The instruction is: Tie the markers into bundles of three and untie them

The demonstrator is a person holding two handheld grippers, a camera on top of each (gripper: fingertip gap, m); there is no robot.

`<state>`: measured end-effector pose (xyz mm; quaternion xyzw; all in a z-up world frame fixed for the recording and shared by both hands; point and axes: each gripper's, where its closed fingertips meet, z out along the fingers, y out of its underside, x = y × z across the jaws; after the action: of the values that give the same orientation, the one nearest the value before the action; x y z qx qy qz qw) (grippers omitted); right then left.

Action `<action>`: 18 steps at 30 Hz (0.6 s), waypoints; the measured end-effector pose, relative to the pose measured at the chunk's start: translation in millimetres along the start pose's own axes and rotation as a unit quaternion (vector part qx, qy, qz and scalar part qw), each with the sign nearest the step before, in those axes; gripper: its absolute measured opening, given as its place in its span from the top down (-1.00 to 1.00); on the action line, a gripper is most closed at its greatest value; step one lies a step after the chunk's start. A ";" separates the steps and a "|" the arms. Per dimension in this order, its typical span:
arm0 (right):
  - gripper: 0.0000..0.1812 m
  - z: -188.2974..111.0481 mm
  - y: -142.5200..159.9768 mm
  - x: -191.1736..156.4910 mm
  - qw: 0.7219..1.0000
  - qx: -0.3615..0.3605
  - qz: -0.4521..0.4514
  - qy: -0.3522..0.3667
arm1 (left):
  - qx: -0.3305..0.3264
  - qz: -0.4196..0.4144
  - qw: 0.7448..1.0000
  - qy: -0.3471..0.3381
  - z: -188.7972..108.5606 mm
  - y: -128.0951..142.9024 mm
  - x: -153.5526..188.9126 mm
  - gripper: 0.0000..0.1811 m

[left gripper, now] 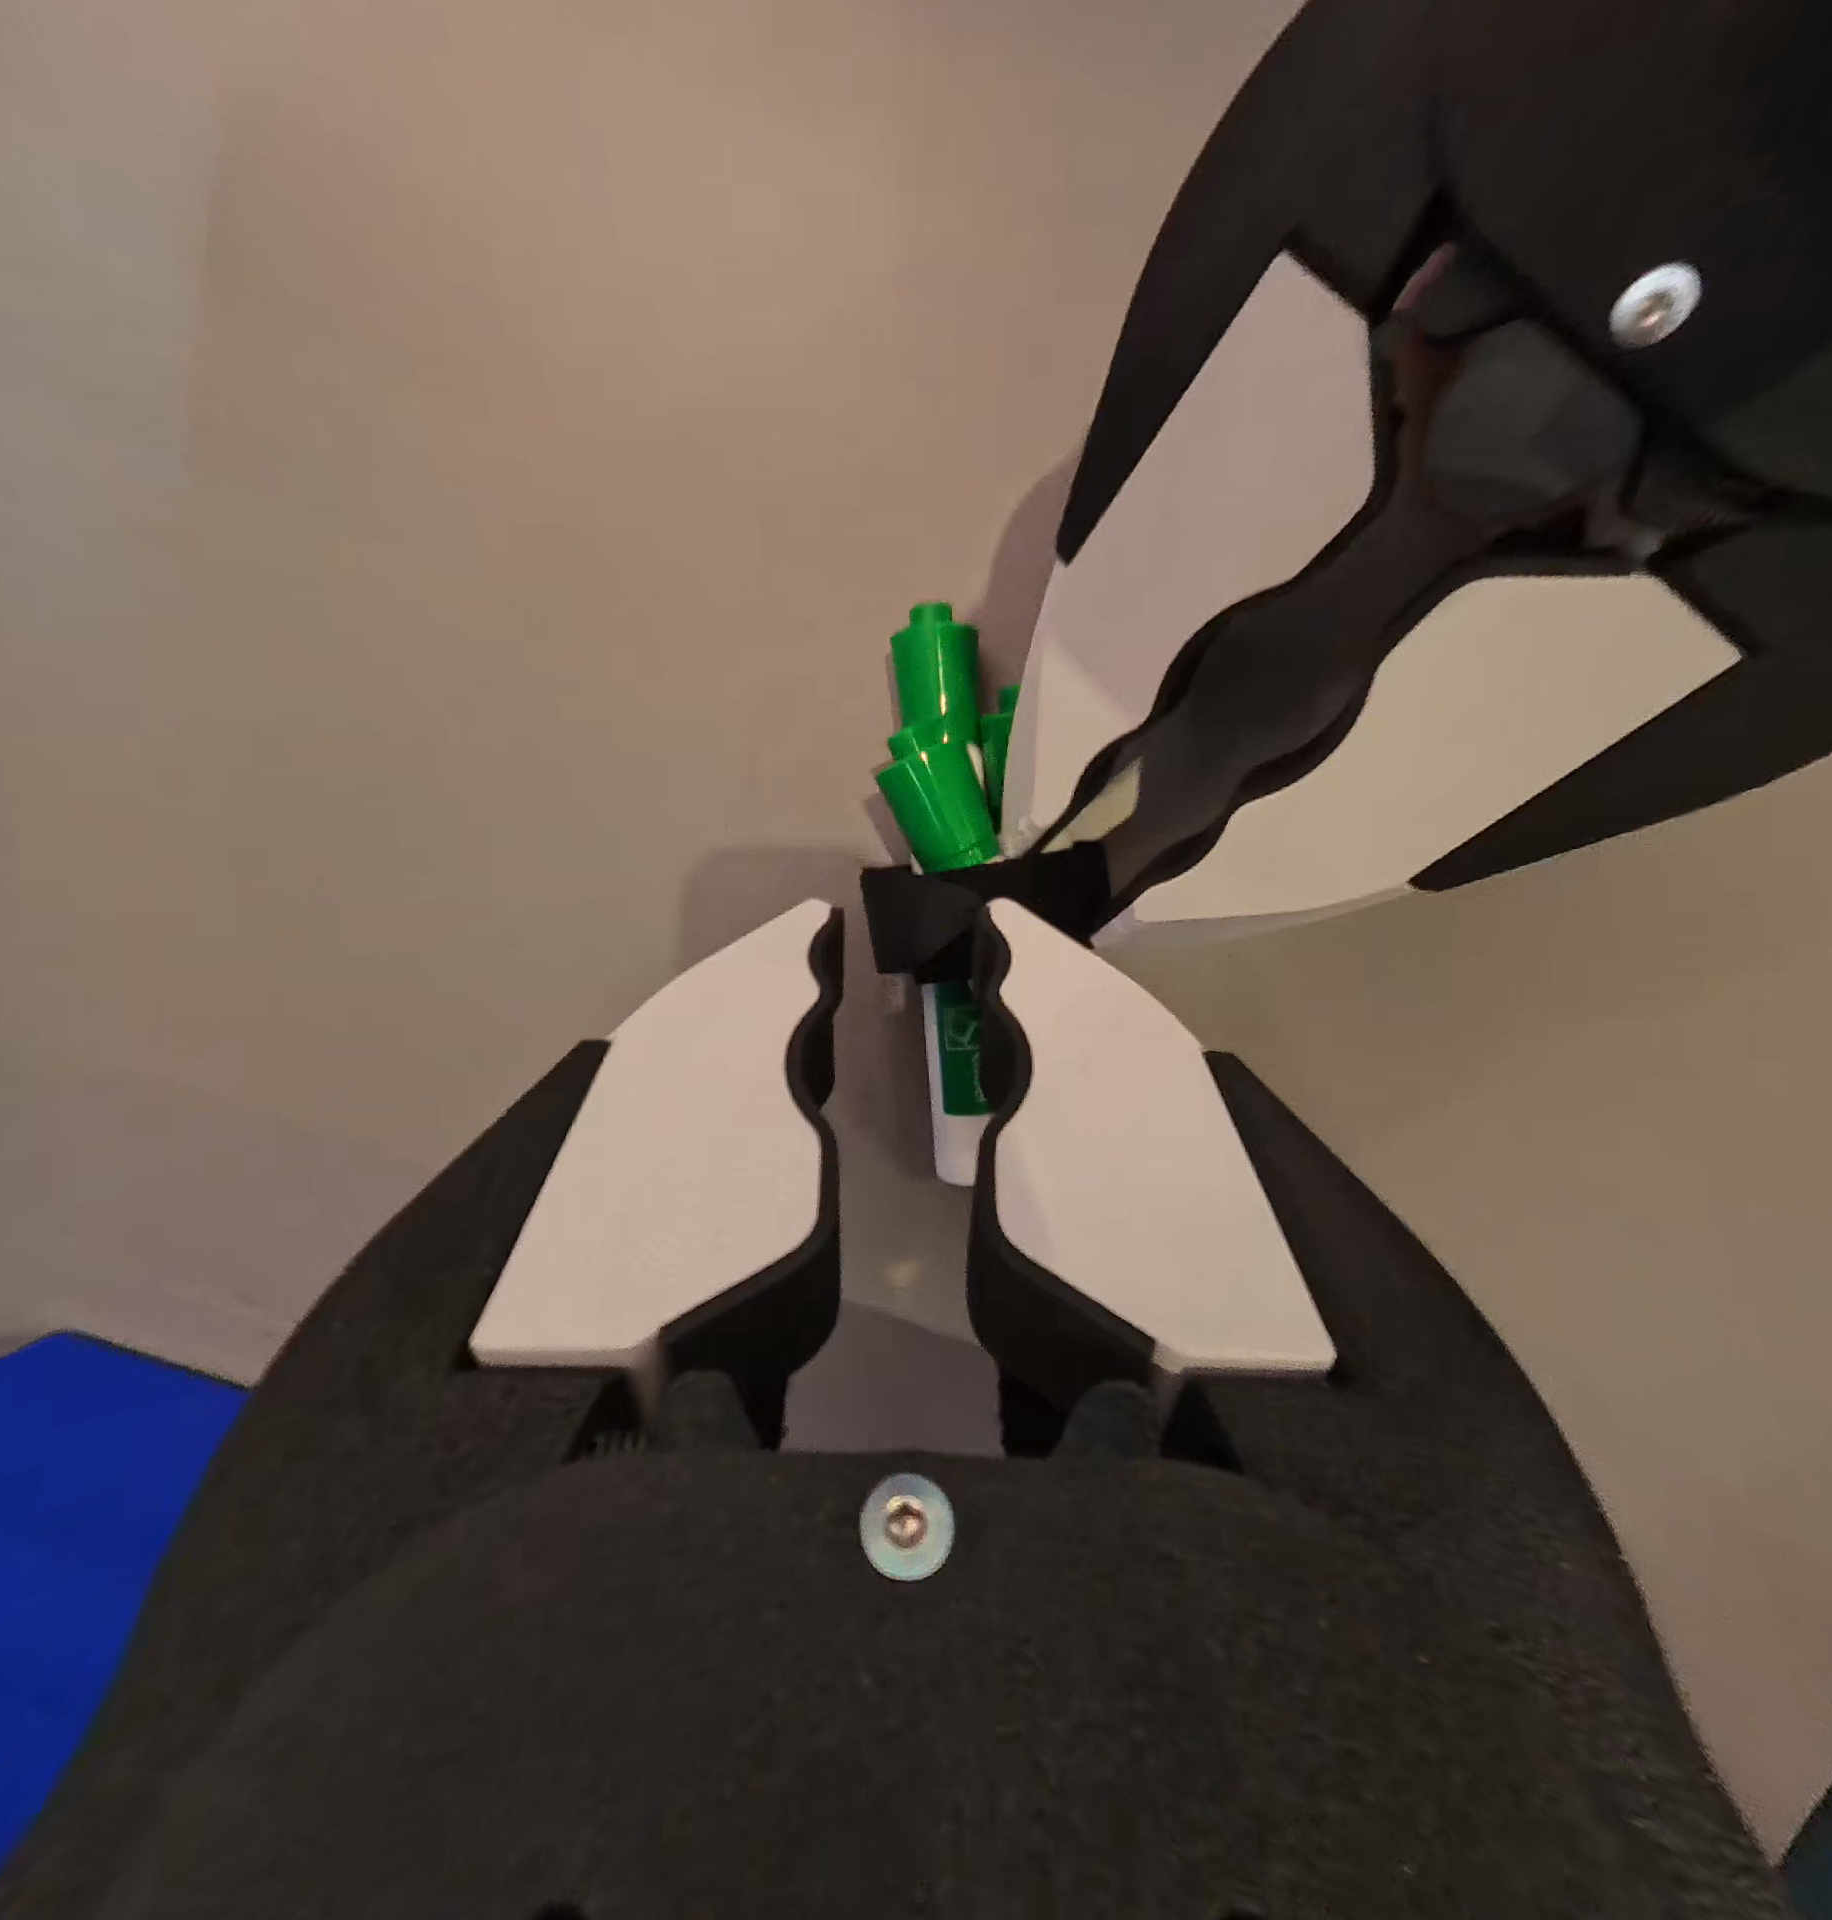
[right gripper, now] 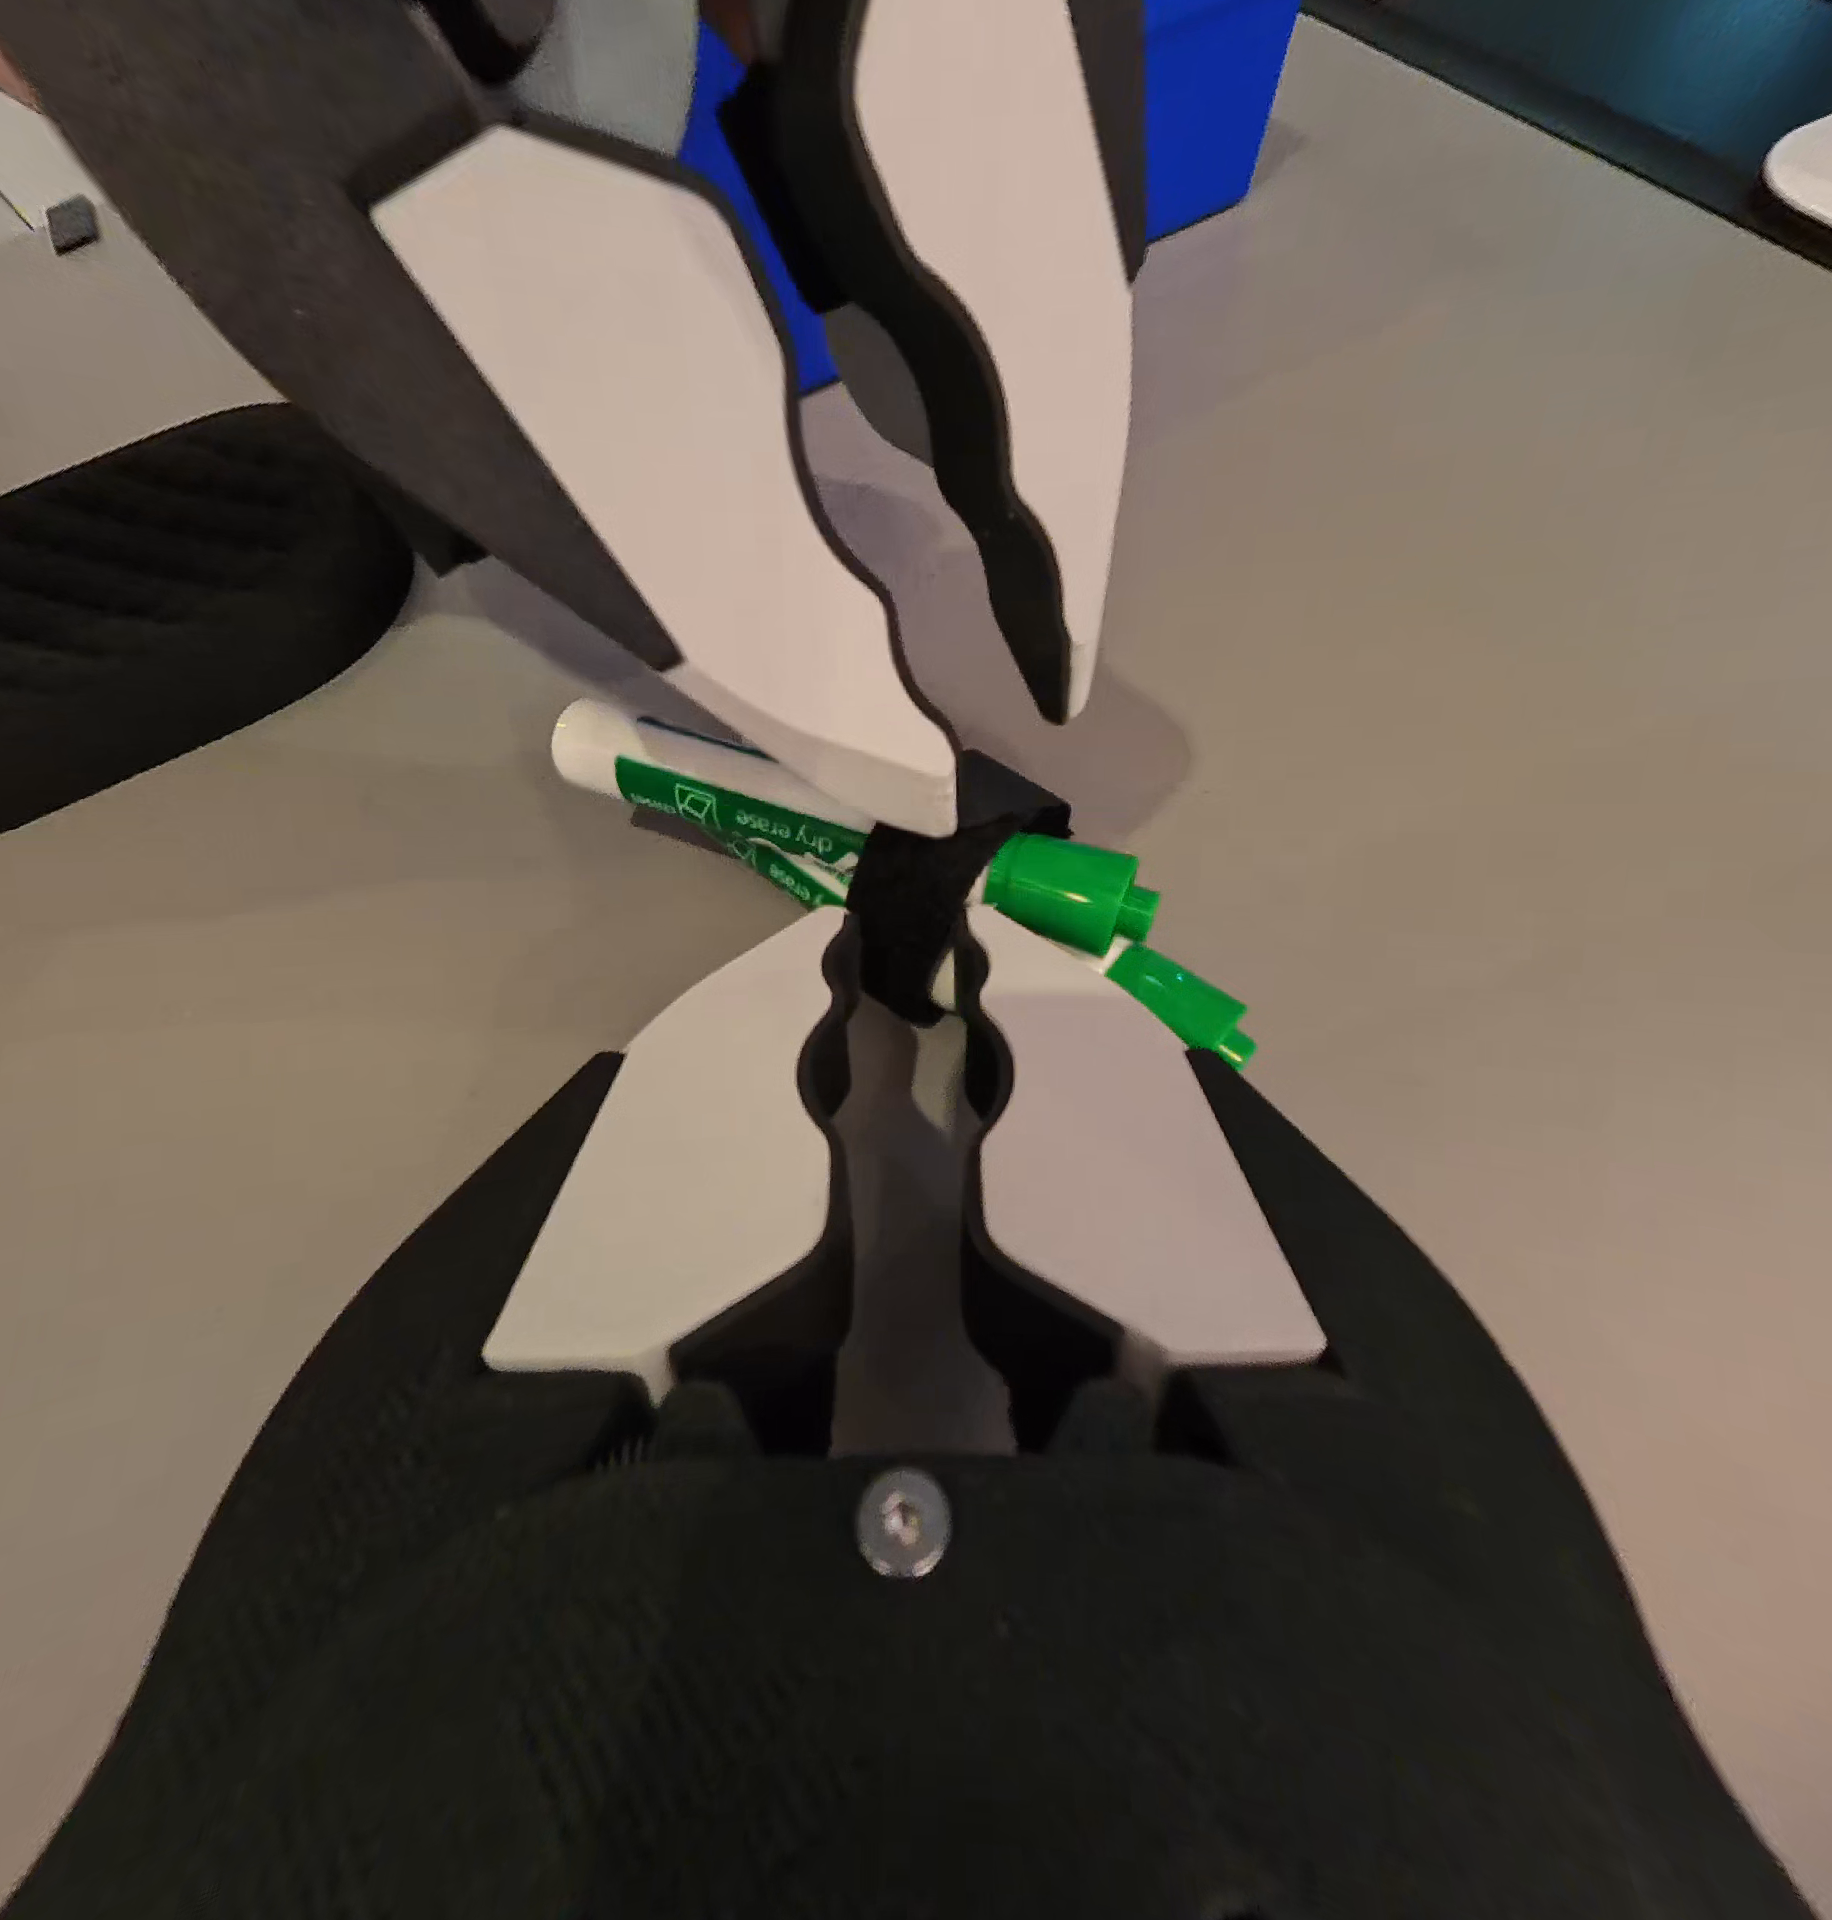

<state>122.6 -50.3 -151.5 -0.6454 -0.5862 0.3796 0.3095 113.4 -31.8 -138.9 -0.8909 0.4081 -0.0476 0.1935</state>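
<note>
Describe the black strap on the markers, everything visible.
The black strap is a matte, fabric-looking band wrapped around the bundle of green-capped markers just behind their caps, on the grey table. One loose end sticks up from the bundle beside the left gripper, which is open, one fingertip touching it. The other part runs down between the fingers of the right gripper, which looks shut on it. The wrap looks slack and creased.

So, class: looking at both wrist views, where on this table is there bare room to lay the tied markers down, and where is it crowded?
Free: the grey table right of the markers, below the blue box; also left of them, below the black cushion. Crowded: the middle, where left gripper and right gripper meet at the black strap.
</note>
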 end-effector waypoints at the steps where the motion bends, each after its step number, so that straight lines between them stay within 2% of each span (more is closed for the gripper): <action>1: 0.81 0.3 0.3 0.1 1.000 -0.001 0.003 -0.004 | 0.005 0.000 1.000 0.005 -0.4 -2.4 0.9 0.74; 11: 0.85 0.4 0.5 -0.5 0.999 -0.002 0.028 -0.031 | -0.021 0.019 1.000 0.001 3.1 -2.2 1.8 0.70; 18: 0.89 1.3 1.2 -1.6 0.999 -0.006 0.022 -0.030 | -0.024 0.008 0.999 0.031 1.1 2.0 5.8 0.79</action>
<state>122.0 -52.1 -153.0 -0.6480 -0.5832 0.4019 0.2800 116.1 -37.0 -141.0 -0.8903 0.4218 -0.0633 0.1595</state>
